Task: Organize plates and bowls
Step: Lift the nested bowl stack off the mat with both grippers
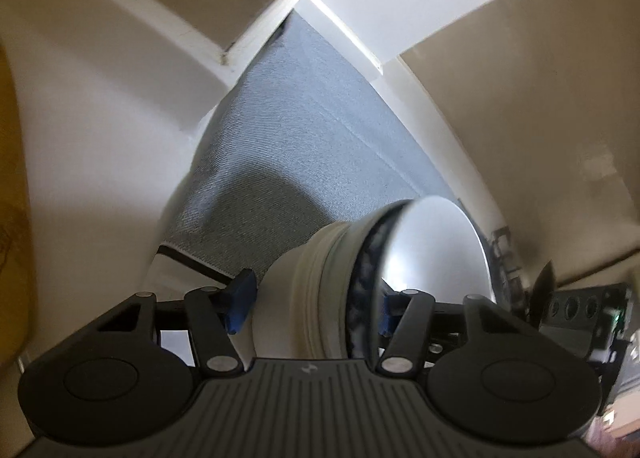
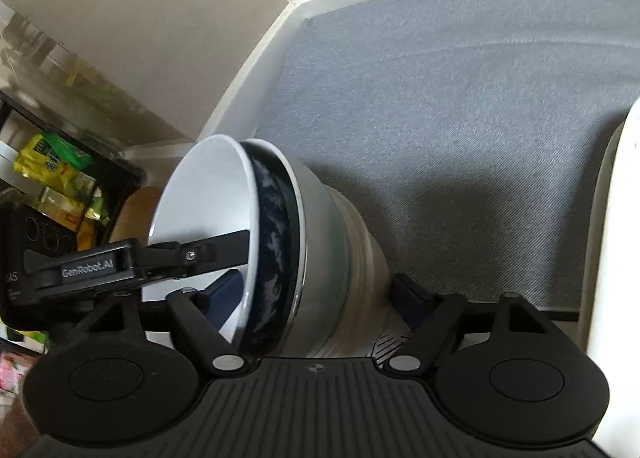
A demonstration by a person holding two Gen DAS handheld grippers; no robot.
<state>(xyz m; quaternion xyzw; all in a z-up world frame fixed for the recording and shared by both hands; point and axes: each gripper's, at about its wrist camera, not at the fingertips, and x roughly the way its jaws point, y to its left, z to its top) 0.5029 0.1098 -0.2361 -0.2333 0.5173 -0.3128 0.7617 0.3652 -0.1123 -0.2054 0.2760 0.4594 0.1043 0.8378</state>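
Left wrist view: the left tool point(image 1: 316, 302) straddles a bowl stack point(image 1: 304, 290) that lies tipped on its side at the near edge of the grey liner point(image 1: 300, 137). Its left-hand pad sits against the ribbed cream bowl point(image 1: 288, 298) at the base, and the other pad reaches inside the open mouth, so this tool appears clenched on the stack across its whole depth

From the right wrist, going left to right over the near edge of the liner, a white bowl point(image 2: 200, 197) comes first, facing away from the liner. A dark patterned bowl point(image 2: 276, 238) is nested around it, then come the paler outer bowls. The right tool point(image 2: 320, 294) brackets the same stack, one pad inside the white bowl and one just beside the base. Whether those pads press or only flank it cannot be told

Judging by their look, the bowls are glazed ceramic: stiff, heavy together, slick and easily chipped. Nested loosely, they could slide apart if tilted further towards the mouth. The safest hold is likely across base and inner wall, keeping the stack squeezed together until it rests flat on the liner
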